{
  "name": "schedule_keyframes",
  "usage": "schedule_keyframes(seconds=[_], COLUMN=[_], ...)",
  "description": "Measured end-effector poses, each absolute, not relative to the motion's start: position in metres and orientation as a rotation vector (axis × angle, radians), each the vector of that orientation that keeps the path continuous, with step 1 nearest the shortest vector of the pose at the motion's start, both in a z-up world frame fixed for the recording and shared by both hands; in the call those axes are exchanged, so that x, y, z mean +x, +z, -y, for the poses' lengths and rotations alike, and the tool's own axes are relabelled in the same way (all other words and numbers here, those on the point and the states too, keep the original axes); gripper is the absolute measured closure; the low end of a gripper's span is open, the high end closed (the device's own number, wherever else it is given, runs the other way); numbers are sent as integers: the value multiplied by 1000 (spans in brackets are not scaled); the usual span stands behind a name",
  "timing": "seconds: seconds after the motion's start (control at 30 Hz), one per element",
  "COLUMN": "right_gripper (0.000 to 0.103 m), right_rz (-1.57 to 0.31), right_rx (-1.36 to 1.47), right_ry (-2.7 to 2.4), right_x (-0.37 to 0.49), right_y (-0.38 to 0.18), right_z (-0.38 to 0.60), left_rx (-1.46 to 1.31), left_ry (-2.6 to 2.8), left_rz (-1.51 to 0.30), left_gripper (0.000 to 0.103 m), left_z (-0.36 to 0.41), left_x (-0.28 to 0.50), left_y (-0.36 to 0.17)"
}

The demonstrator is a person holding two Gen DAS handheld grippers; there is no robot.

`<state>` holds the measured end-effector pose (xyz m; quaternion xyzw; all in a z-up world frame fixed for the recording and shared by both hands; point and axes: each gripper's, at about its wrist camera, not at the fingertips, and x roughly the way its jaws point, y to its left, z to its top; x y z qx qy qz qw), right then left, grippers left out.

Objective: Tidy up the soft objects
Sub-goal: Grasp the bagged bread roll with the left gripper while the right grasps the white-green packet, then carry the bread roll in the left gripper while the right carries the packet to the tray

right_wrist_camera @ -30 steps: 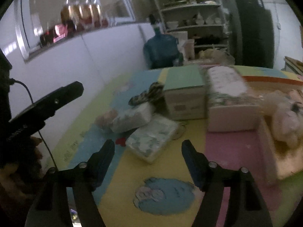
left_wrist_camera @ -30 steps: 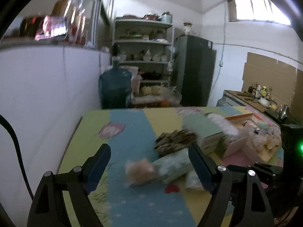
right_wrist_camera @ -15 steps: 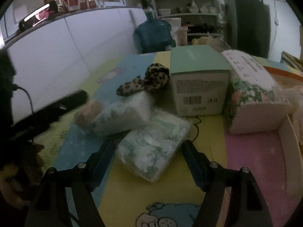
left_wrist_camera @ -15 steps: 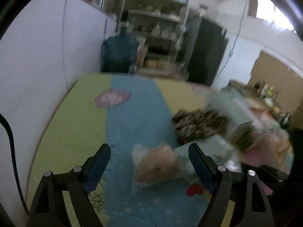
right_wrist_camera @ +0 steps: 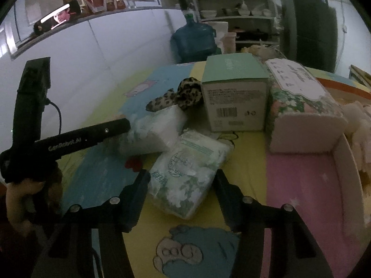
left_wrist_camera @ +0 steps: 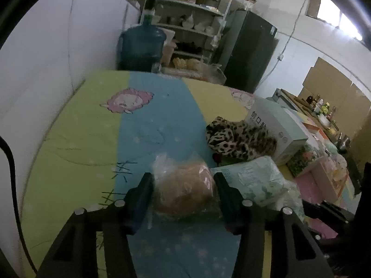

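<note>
A brown bun in a clear bag (left_wrist_camera: 183, 192) lies on the striped play mat (left_wrist_camera: 153, 120). My left gripper (left_wrist_camera: 183, 180) has its jaws closing on it, and both pads touch the bag's sides. A green-and-white tissue pack (right_wrist_camera: 185, 173) sits between the fingers of my right gripper (right_wrist_camera: 182, 176), whose jaws are also closing, pads against its edges. A second tissue pack (right_wrist_camera: 155, 132) lies just behind, next to a leopard-print cloth (right_wrist_camera: 183, 95). The left gripper's finger (right_wrist_camera: 92, 134) hides the bun in the right wrist view.
A mint-topped box (right_wrist_camera: 234, 92) and a floral tissue pack (right_wrist_camera: 299, 97) stand behind the packs. A pink-and-white tray (right_wrist_camera: 343, 157) holding plush toys (right_wrist_camera: 361, 125) is at the right. A white wall runs along the mat's left edge, with a blue water jug (left_wrist_camera: 141, 46) beyond.
Both pairs of jaws have narrowed. The left gripper came down and forward over the bagged bun; the right gripper closed in around the tissue pack.
</note>
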<state>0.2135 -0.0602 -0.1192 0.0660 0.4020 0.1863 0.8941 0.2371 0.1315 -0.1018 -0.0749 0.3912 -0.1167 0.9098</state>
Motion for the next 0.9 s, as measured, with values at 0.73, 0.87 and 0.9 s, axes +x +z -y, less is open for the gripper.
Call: schedule_keyframes(seconds=[0.73, 0.87, 0.9], right_gripper=[46, 46, 46], right_rz=[-634, -597, -587], right_rx=[148, 156, 159], right_ry=[388, 355, 342], right_x=[157, 149, 148], right_y=[-63, -51, -48], right_z=[110, 133, 141], left_rx=[-50, -46, -45], left_ry=[-288, -348, -360], left_rz=[-542, -517, -512], left_gripper=[51, 51, 51], left_z=[-77, -43, -36], left_x=[162, 161, 161], left_y=[-22, -13, -12])
